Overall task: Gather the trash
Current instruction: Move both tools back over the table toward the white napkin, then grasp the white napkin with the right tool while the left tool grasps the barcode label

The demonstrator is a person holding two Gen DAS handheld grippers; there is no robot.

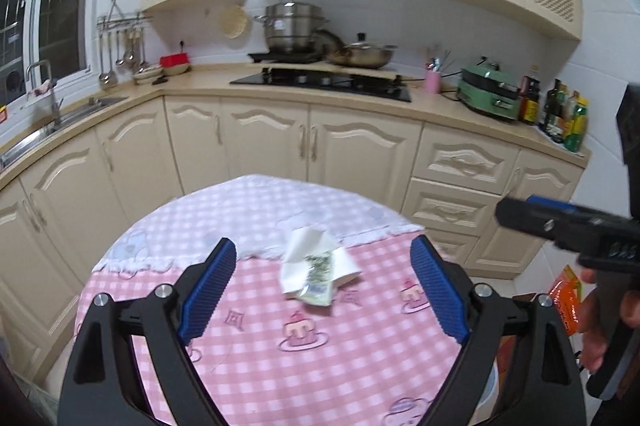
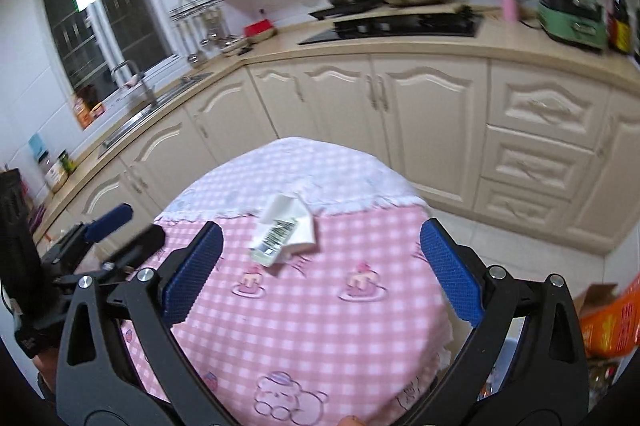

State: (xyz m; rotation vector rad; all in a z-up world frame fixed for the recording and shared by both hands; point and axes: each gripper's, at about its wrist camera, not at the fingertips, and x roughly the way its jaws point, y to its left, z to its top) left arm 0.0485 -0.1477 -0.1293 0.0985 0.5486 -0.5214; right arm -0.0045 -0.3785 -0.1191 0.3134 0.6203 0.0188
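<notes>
Lay crumpled at centre frame on the pink checked tablecloth (image 1: 256, 358), just below its pale folded-over band: a white paper wrapper (image 1: 316, 268) with a green-and-grey printed strip, perhaps a barcode label, too blurred to read. Stood wide apart around nothing, blue pads flanking it low in frame: left gripper (image 1: 323, 286) and right gripper (image 2: 320, 268).

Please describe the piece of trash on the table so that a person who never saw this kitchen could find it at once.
Find the round table with the pink checked cloth in front of the cream cabinets. Near the seam where a paler cloth overlaps the pink one lies a crumpled white paper with a printed wrapper. It is the only loose object on the cloth; the rest are printed cartoon cakes.
</notes>
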